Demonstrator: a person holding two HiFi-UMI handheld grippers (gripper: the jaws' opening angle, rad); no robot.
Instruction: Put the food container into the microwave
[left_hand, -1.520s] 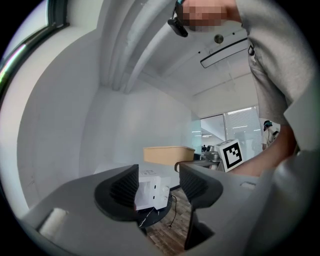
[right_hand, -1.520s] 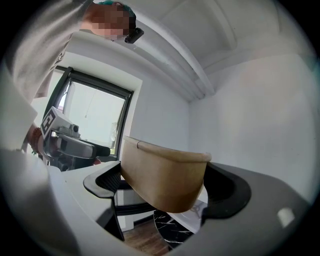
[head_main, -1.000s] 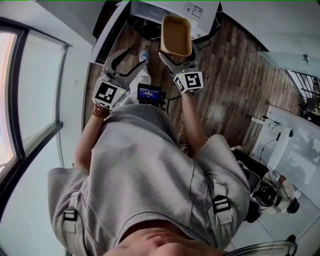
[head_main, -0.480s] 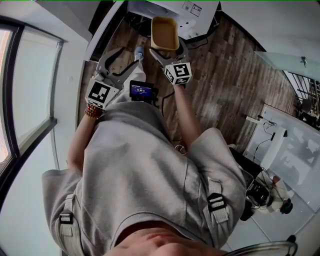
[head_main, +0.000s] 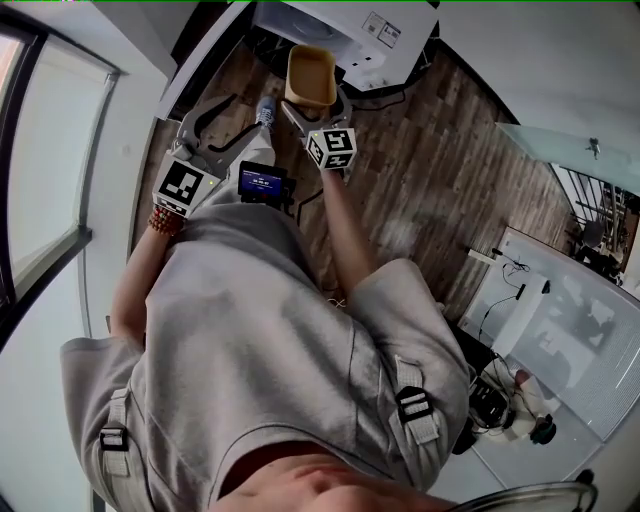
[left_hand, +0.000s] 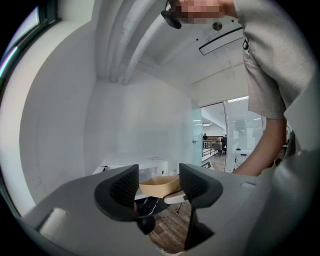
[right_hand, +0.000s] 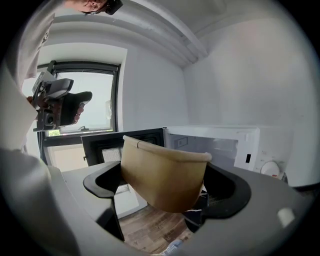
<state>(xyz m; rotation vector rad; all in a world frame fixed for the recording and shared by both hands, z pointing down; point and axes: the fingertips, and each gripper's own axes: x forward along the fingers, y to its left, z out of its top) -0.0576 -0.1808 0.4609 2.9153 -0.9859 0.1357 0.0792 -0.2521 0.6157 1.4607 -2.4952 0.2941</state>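
Count first: one food container (right_hand: 165, 172), one microwave (head_main: 352, 30), two grippers, each with one marker cube.

Right gripper (head_main: 317, 108): jaws pinched on the tan container, one on each side wall, with the container standing up out of them. It is held in the air just in front of the microwave's open mouth, outside the cavity. The microwave's one door (right_hand: 122, 145) is swung out to the left of the cavity.

Left gripper (left_hand: 159, 184): jaws spread, nothing between them. The container only shows through the gap, farther toward the microwave. This gripper sits to the left of the container and farther back from the microwave than the right one.

Hard to read:
- In the head view the microwave is cut off by the top edge of the frame, so I see only its front part and a label on top.
- In the right gripper view I get only the container's outer wall. Its lower part is covered by the jaws, and I cannot tell whether anything is inside.
- The cavity is partly blocked by the container, so only its right portion and a control knob at the far right show.
- The person's torso fills the lower head view.

One small lit screen (head_main: 264, 182) hangs at the person's waist, on the near side of both grippers from the microwave.
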